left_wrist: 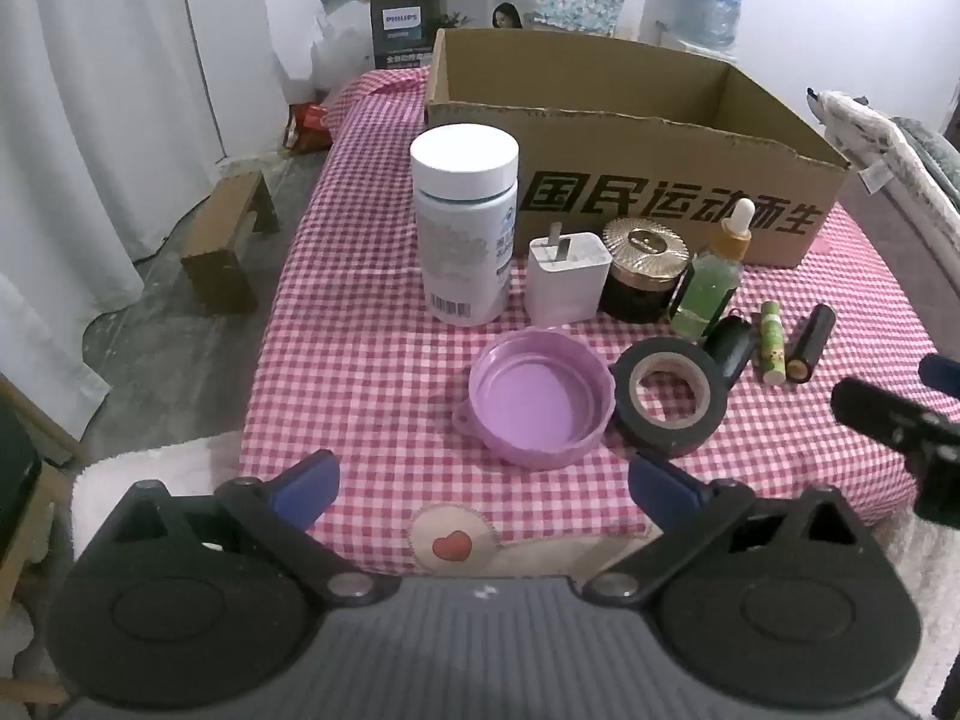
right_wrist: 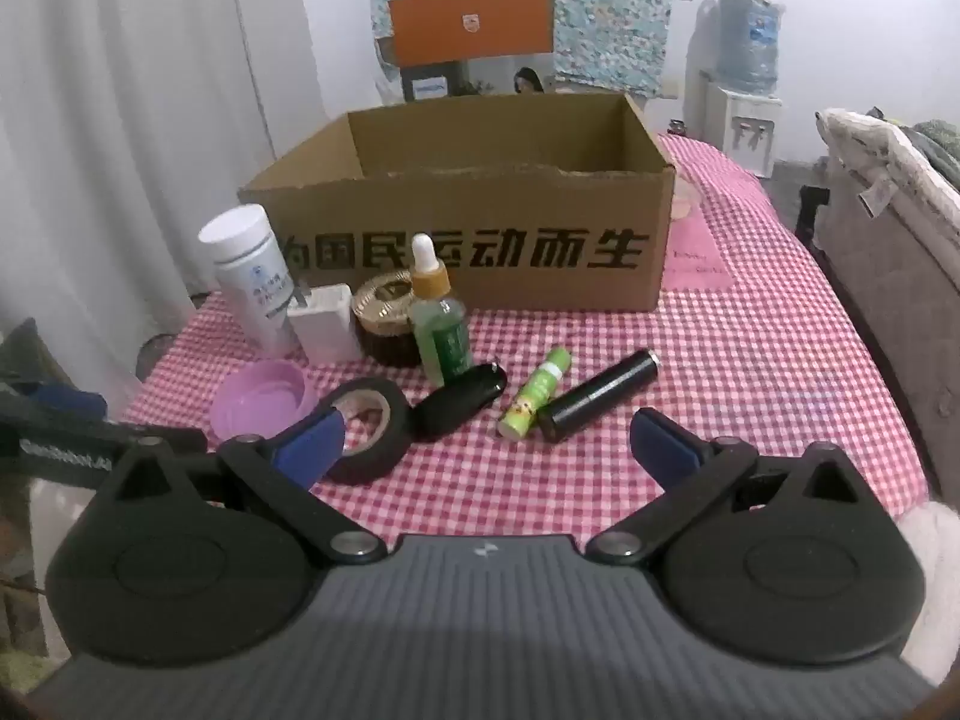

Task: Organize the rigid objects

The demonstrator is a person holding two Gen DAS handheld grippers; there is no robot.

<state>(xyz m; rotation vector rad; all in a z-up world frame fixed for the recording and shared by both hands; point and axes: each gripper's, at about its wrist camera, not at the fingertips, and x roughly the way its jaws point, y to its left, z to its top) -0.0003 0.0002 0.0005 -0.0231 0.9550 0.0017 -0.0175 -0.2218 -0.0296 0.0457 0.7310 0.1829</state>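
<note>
Our left gripper (left_wrist: 483, 489) and right gripper (right_wrist: 486, 441) gape wide, empty; the box (right_wrist: 510, 252) floor stays hidden from us.

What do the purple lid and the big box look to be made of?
Purple lid: seemingly moulded plastic, smooth with a soft sheen, thin ridged rim and small tab. Big box: brown corrugated cardboard, matte, with a ragged torn top edge and black printed characters.

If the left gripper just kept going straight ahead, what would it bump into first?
Probably the purple lid, lying open side up between the open left gripper fingers' line; the white charger stands behind. Depth is uncertain.
</note>
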